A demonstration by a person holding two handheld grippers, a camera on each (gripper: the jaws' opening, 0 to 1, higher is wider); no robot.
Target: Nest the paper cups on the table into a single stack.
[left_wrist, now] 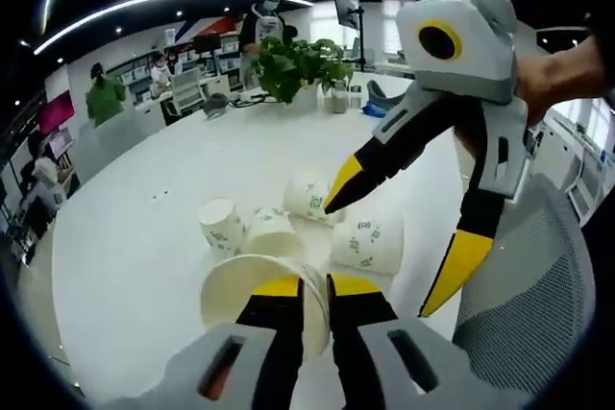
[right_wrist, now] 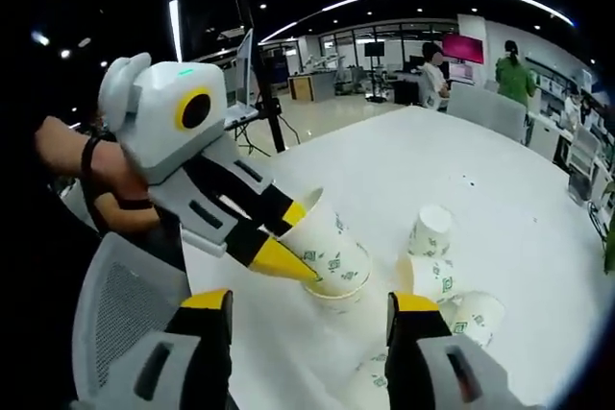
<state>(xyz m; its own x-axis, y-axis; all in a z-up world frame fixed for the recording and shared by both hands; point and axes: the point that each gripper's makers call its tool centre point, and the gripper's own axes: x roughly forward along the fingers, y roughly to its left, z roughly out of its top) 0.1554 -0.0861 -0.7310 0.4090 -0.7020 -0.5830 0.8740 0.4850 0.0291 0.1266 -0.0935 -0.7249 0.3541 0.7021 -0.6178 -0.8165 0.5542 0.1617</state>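
Note:
My left gripper point(left_wrist: 315, 285) is shut on the rim of a white paper cup point(left_wrist: 252, 287) with green print, one jaw inside and one outside. In the right gripper view the left gripper point(right_wrist: 288, 237) holds that cup point(right_wrist: 334, 254) tilted above the white table point(right_wrist: 500, 170). Several more cups lie or stand close together on the table point(left_wrist: 144, 237): one upside down point(left_wrist: 222, 226), one on its side point(left_wrist: 371, 243), others point(left_wrist: 309, 195) between them. The right gripper point(left_wrist: 394, 237) hangs open above this cluster. My right gripper point(right_wrist: 309, 302) holds nothing, with loose cups point(right_wrist: 430, 229) to its right.
A grey mesh chair point(left_wrist: 528, 304) stands at the table's near edge, also seen as a chair point(right_wrist: 115, 333) in the right gripper view. A leafy plant point(left_wrist: 298, 64) and small items sit at the far end. People point(right_wrist: 514, 74) are at desks beyond.

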